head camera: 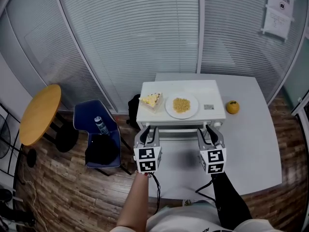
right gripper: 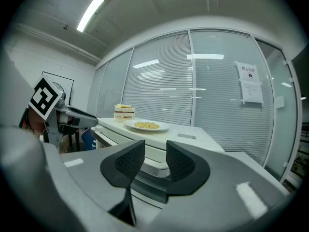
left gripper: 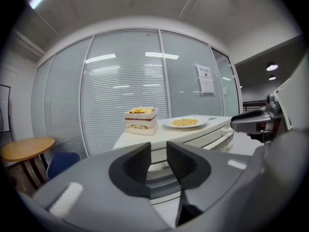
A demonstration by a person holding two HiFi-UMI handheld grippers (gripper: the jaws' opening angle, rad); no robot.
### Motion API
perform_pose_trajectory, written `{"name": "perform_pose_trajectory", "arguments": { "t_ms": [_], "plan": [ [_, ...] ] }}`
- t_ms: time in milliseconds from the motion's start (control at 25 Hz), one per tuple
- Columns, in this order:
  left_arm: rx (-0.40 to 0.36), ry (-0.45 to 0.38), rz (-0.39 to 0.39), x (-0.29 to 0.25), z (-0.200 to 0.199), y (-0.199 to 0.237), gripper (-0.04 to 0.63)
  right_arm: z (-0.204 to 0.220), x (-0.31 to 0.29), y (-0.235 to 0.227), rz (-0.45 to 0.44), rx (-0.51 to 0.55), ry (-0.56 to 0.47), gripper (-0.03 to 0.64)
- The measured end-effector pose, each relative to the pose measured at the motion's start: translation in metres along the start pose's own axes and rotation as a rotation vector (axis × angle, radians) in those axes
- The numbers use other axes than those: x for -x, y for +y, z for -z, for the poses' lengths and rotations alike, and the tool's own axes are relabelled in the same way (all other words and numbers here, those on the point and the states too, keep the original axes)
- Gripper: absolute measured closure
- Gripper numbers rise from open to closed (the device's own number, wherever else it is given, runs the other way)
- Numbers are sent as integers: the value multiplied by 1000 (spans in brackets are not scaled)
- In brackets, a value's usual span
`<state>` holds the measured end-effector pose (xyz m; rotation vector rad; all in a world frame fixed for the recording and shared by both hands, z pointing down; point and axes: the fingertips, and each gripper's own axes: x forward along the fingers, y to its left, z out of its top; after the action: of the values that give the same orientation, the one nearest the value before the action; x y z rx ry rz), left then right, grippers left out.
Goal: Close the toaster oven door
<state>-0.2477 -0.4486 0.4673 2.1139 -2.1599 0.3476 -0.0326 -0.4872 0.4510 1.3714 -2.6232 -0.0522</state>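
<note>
A white toaster oven stands on the white table, its front with a long handle bar facing me. On its top are a slice of layered cake and a plate of yellow food. My left gripper is at the left end of the oven's front and my right gripper is at the right end. Both are open, nothing between the pads. In the left gripper view the left gripper frames the oven's front edge. The right gripper shows it likewise. I cannot tell how far the door stands.
An orange lies on the table right of the oven. A blue chair holding a bottle and a dark bag stands at the left. Beside it is a round wooden table. A glass wall with blinds runs behind.
</note>
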Motion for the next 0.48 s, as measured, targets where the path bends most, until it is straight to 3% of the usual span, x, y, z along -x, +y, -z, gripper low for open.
{"name": "perform_pose_trajectory", "arguments": {
  "t_ms": [480],
  "plan": [
    [-25,-119,53,59,-48,-15,434,-41,44,18,17,-7,-83,497]
  ]
}}
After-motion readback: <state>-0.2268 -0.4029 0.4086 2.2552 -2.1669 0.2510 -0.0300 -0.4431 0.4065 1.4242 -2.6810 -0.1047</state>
